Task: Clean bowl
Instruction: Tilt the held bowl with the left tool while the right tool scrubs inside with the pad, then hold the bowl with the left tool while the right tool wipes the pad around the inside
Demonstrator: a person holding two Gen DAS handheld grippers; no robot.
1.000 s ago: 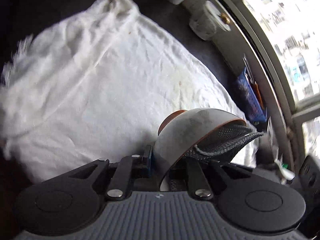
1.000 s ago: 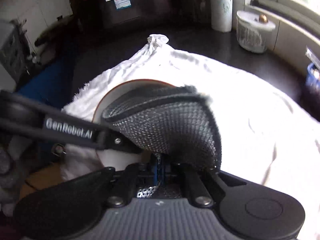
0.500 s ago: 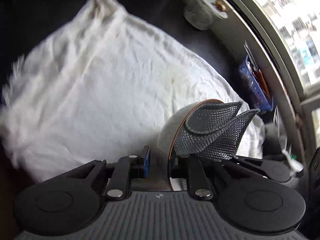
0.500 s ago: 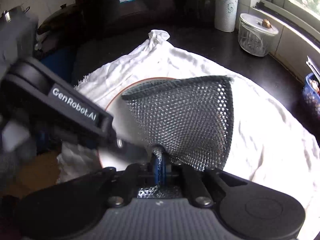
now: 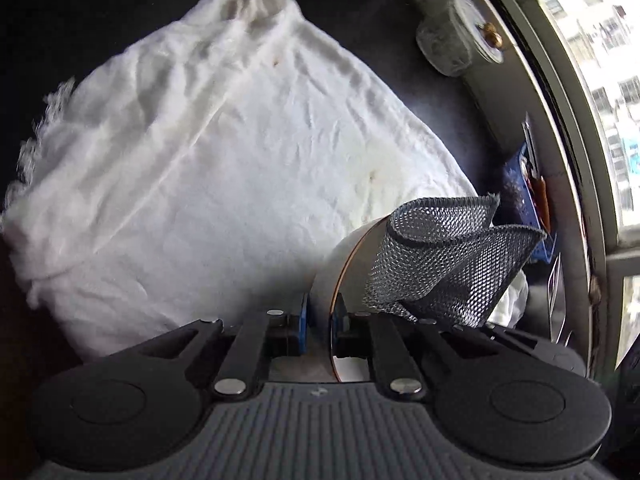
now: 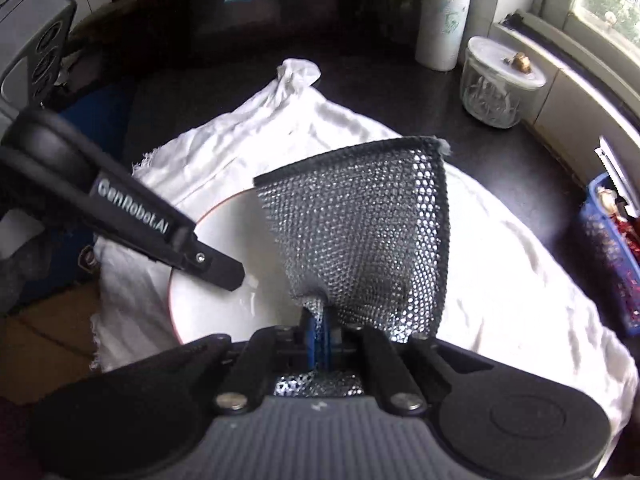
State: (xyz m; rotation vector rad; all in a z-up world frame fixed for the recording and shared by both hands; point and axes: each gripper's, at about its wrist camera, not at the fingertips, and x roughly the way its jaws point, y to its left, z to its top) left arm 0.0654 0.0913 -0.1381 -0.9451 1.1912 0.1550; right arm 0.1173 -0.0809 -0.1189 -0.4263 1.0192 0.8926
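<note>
The bowl [image 6: 224, 264] is held on edge above a white cloth [image 5: 208, 168] spread on the dark worktop [image 6: 500, 152]. Its brown-trimmed rim is pinched between the jaws of the left gripper [image 5: 320, 320], which have just been closing further on it. A grey mesh scrubber [image 6: 360, 232] is clamped in the tightly closed jaws of the right gripper [image 6: 320, 336] and is fanned out over the bowl's inside. The cloth's frayed edge is seen at the left. Along the window side stand a lidded glass jar [image 6: 496, 84], a paper towel roll [image 6: 440, 16] and a blue basket [image 6: 608, 248], all well apart from the bowl.
</note>
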